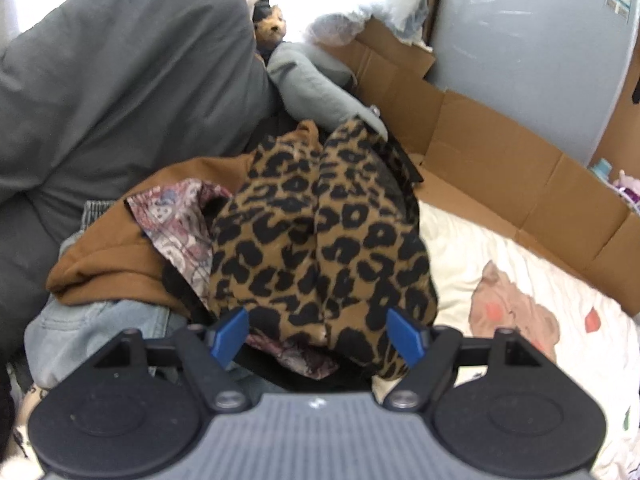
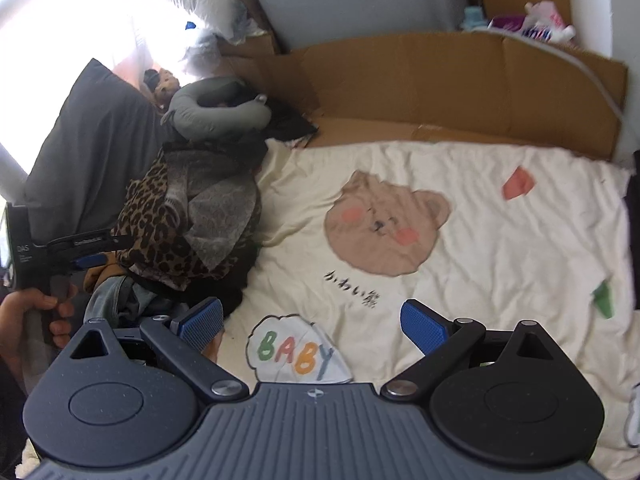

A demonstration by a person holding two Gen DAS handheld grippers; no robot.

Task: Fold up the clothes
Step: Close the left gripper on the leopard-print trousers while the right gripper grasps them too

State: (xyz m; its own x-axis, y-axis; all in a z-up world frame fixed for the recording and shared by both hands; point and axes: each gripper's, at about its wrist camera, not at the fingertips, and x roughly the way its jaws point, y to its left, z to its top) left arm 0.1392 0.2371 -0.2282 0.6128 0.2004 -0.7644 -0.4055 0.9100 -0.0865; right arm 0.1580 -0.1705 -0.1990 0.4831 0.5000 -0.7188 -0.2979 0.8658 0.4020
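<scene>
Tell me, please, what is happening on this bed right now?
A person is starting to fold clothes. The left hand-held gripper, jaws open, is up against the leopard-print garment atop the clothes pile. The right hand-held gripper, also open and empty, hovers over the cream bear-print blanket.

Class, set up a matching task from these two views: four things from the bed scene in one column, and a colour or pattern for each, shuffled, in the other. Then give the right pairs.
Things
1. top garment on the pile
2. large pillow
3. neck pillow
4. bedsheet

Descriptions
A. cream with a bear face
B. leopard print
C. dark grey
D. pale grey-green

Pairs: 1-B, 2-C, 3-D, 4-A
</scene>
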